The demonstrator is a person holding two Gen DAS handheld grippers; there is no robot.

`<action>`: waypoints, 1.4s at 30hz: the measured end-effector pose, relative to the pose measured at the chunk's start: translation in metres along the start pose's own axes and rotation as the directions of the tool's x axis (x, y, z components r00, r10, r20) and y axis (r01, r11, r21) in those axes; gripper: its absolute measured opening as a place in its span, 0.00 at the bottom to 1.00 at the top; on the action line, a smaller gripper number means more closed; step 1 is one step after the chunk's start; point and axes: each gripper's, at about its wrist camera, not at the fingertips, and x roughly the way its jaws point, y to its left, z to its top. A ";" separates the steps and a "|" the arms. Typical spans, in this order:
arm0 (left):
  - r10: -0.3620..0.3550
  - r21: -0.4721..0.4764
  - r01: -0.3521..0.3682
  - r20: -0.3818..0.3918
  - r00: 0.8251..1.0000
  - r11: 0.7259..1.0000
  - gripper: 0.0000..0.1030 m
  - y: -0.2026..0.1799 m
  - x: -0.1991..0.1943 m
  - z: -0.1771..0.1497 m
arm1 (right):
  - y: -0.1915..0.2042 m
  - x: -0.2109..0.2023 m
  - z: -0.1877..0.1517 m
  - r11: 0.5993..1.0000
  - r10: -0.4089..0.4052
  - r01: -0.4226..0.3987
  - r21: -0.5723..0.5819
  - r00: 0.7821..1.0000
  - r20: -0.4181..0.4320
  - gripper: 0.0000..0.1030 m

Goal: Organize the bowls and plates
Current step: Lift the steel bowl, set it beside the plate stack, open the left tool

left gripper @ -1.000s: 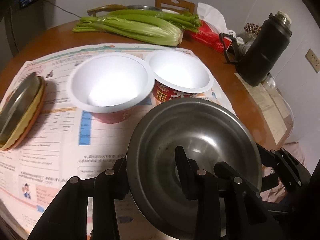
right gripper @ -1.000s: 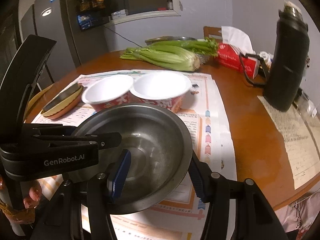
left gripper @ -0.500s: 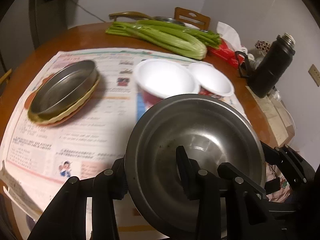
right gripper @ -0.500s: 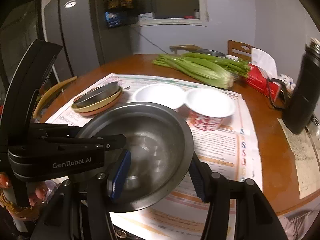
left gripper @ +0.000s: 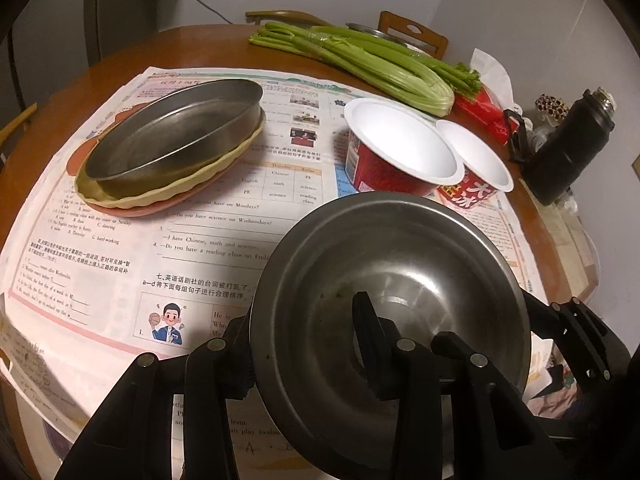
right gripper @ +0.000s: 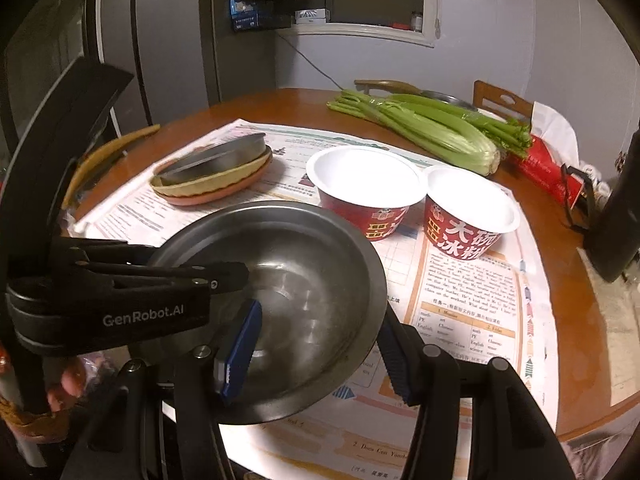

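Observation:
A steel bowl [left gripper: 396, 304] is held up off the table by both grippers. My left gripper [left gripper: 308, 340] is shut on its left rim, one finger inside and one outside. My right gripper [right gripper: 320, 344] is shut on its right rim in the same way; the bowl also shows in the right wrist view [right gripper: 288, 288]. Two red paper bowls with white insides [left gripper: 400, 148] [left gripper: 476, 164] stand side by side on the newspaper. A steel pan [left gripper: 176, 136] sits on a stack of a yellow and an orange plate [left gripper: 160, 200] at the left.
Round wooden table [right gripper: 580, 344] covered with newspaper [left gripper: 120, 272]. Celery [left gripper: 360, 60] lies at the back, beside a red tissue pack [left gripper: 484, 112]. A black flask [left gripper: 568, 148] stands at the right. Chairs behind; a fridge [right gripper: 168, 40] at the back left.
Both grippers have swung left and back with the steel bowl. The plate stack has come further into view and the paper bowls have shifted right.

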 end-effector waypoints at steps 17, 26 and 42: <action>0.024 0.020 -0.024 0.010 1.000 0.999 0.41 -0.005 0.014 0.006 | -0.009 0.020 -0.002 0.999 0.021 -0.020 0.048 0.999 -0.032 0.56; 0.043 0.032 -0.043 0.003 0.999 0.999 0.43 -0.006 0.016 0.008 | -0.017 0.020 -0.002 0.995 0.060 -0.058 0.081 0.998 -0.027 0.56; 0.045 0.023 -0.046 0.038 0.998 0.999 0.43 -0.004 -0.004 0.009 | -0.041 0.008 -0.001 0.983 0.093 -0.092 0.157 0.996 -0.001 0.56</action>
